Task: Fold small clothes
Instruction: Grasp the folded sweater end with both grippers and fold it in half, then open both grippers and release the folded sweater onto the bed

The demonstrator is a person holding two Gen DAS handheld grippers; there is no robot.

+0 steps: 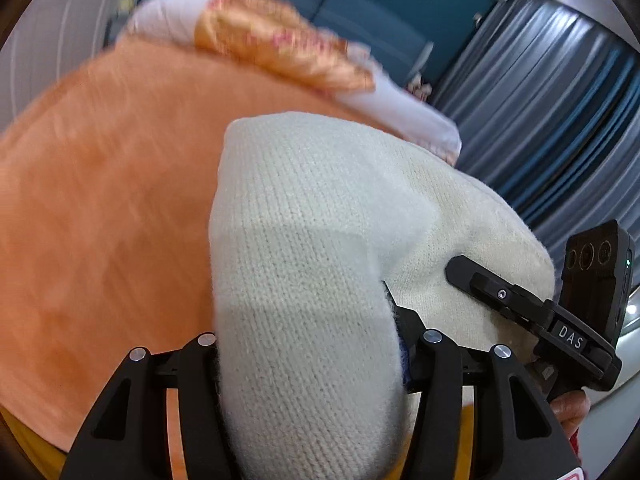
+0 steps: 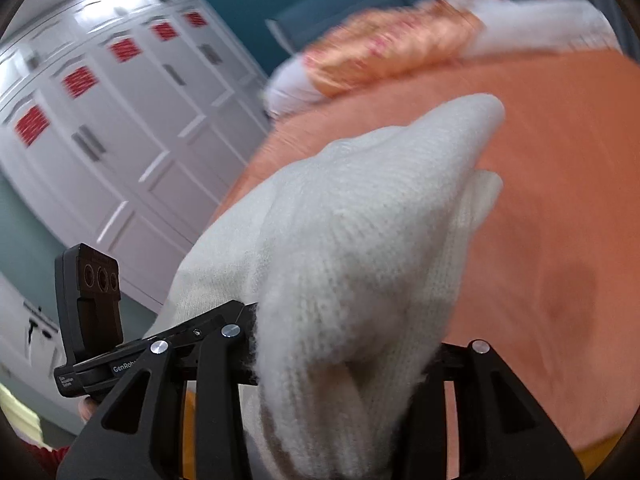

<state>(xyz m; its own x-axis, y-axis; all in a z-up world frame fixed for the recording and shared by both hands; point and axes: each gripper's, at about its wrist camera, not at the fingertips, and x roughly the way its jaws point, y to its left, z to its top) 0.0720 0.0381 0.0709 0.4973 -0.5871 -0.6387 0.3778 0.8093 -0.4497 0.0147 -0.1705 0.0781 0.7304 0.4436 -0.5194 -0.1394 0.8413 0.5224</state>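
Knitwear fills the middle of both views: a cream knit point(image 1: 304, 240) held up over an orange bedspread point(image 1: 100, 200). In the left wrist view the left gripper point(image 1: 308, 344) sits at the bottom centre of the frame, its jaws clamped on a bunched edge of the knit, which rises from them toward the centre. At the lower right of that frame the right gripper point(image 1: 472, 276) reaches in and presses on the far side of the same cloth.

In the right wrist view the right gripper point(image 2: 340, 360) is at the bottom centre, jaws closed on the knit point(image 2: 352, 240), whose free end tapers to a point at the upper right centre. The left gripper point(image 2: 224, 320) comes in from the lower left and touches the cloth beside it. So both claws grip one garment close together, and it hangs lifted off the bedspread point(image 2: 560, 240) rather than lying flat.

Along the top of each frame lies a white pillow point(image 1: 168, 16) with a gold patterned cloth point(image 1: 272, 40) over it. White cupboards point(image 2: 100, 120) fill the upper left of the right view; grey curtains point(image 1: 560, 120) fill the right of the left view.

As for progress, the knit seems doubled over itself, though blur and closeness make the layers hard to read. I judge one fold may be under way, with laying flat, smoothing and any further folds left to do. No finished pile shows.
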